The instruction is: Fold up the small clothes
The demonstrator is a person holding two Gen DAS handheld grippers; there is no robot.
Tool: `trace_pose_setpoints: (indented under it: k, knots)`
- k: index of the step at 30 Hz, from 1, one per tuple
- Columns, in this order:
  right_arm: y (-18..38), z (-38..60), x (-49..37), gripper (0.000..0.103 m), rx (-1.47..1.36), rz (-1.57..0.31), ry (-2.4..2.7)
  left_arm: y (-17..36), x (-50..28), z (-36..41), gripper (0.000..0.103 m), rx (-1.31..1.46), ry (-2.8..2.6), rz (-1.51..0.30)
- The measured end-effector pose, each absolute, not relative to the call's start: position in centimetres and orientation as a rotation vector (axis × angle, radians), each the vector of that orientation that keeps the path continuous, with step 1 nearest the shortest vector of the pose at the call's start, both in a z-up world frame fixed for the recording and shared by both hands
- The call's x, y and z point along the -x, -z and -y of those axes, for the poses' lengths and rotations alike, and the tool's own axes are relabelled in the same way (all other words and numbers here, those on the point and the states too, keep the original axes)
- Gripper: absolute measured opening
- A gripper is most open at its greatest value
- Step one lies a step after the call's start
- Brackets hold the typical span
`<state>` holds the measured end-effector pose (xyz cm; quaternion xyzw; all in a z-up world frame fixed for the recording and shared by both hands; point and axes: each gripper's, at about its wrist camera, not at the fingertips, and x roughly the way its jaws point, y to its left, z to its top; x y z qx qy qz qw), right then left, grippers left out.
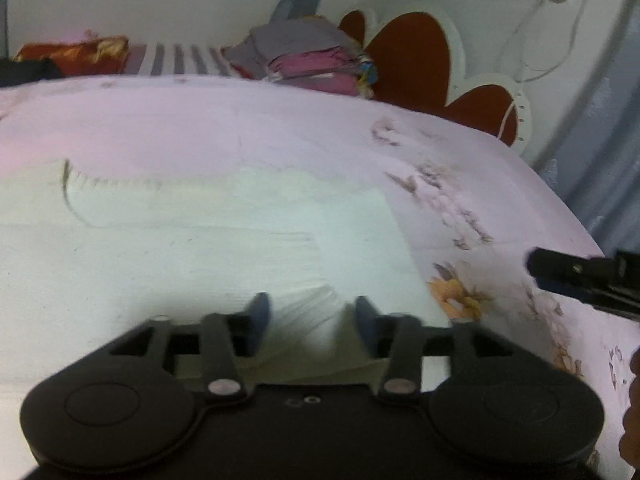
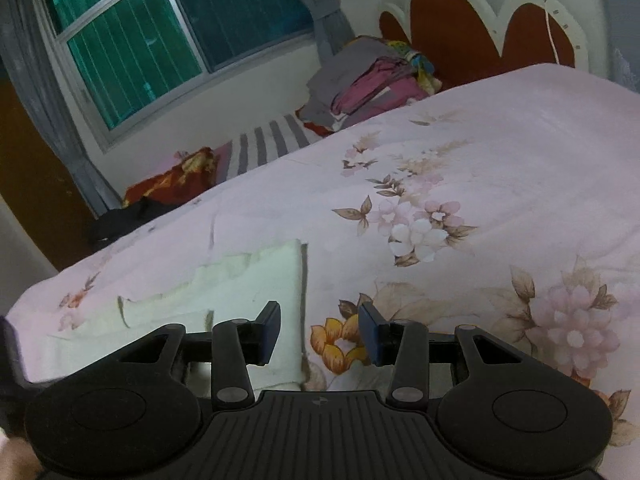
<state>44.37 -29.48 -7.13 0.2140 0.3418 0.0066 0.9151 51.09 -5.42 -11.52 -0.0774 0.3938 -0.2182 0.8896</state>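
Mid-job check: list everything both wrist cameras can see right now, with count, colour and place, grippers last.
White garment: one, white, laid flat on the bedsheet near the bed's edge, under the left gripper.
Bedsheet: one, pale pink with flower print, covering the bed.
Clothes pile: one pile, grey, pink and multicoloured, at the far side by the headboard.
Headboard: one, dark red with white scalloped trim, against the wall.
Red cushion: one, red with gold pattern, beyond the bed.
Window: one, green-tinted glass, grey curtains.
Left gripper: one, black, open over the garment.
Right gripper: one, black, open, beside the garment's edge.
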Motion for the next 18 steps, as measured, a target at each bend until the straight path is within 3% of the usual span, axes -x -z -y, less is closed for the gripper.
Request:
trace_pose_setpoints:
  k: [2, 7, 13, 18]
  knots:
    - [6.9, 29.4, -44.5, 0.043, -0.459, -0.703, -0.044, 10.3, -49.4, 4.3, 0.059, 0.134, 0.427, -0.765]
    - [7.6, 26.6, -46.1, 0.043, -0.502, -0.745, -0.151, 8.9, -45.4, -3.8, 0.058, 0.156, 0.185, -0.707]
    - [10.7, 22.4, -48.3, 0.043, -0.561, -0.848, -0.207, 10.7, -42.4, -14.8, 0.053, 0.173, -0.099, -0.778]
    - [11.7, 20.6, -49.3, 0.043, -0.552, -0.870, -0.224, 11.9, -43.8, -17.4, 0.052, 0.221, -0.109, -0.800]
